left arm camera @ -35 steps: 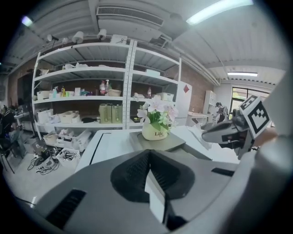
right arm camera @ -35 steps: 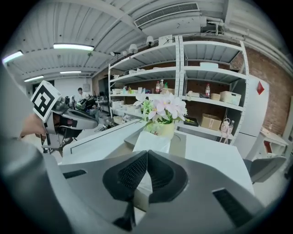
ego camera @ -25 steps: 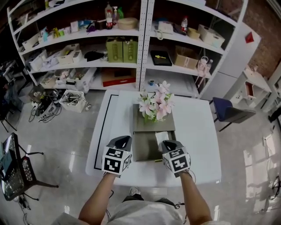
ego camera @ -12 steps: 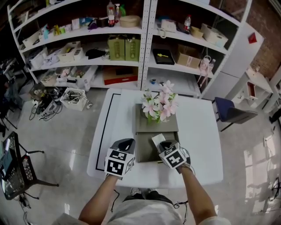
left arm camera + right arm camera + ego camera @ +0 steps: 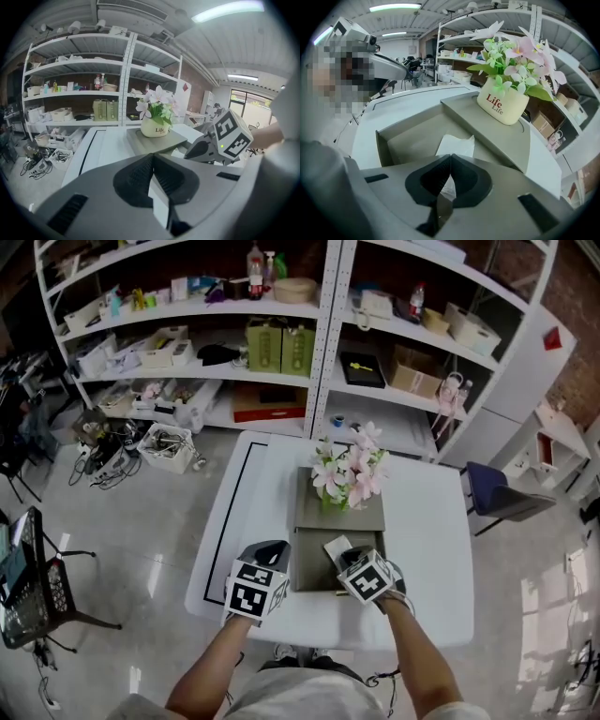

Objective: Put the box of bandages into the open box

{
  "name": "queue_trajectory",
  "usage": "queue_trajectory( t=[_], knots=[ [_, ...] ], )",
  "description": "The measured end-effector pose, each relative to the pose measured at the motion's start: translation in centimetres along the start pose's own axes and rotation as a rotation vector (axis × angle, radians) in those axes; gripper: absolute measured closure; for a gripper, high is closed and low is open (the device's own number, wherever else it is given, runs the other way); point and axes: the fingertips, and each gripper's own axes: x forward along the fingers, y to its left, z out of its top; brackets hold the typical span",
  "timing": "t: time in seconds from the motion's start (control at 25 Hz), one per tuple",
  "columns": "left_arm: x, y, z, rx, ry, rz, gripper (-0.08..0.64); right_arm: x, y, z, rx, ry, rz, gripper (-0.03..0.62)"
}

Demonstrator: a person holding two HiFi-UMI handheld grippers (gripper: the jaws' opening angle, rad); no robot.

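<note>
The box of bandages, small and white, is held in my right gripper, whose jaws are shut on it. In the right gripper view the box of bandages hangs just above the floor of the open grey box. The open box lies on the white table, with its lid lying flat just behind it. My left gripper hovers at the open box's left edge with its jaws shut and nothing between them. In its own view the left gripper points towards the lid.
A cream pot of pink flowers stands on the lid. White shelves with boxes and bottles rise behind the table. A dark chair stands at the right. A black line is marked near the table's left edge.
My right gripper has swung left with the box of bandages, from the open box's right rim to over its inside. The left gripper has barely moved.
</note>
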Motion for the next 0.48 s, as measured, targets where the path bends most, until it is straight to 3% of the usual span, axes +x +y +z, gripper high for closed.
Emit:
queue_trajectory(
  t=[0.48],
  knots=[
    [-0.26, -0.56, 0.6, 0.021, 0.004, 0.065, 0.557, 0.79, 0.04, -0.4, -0.016, -0.006, 0.048, 0.566]
  ],
)
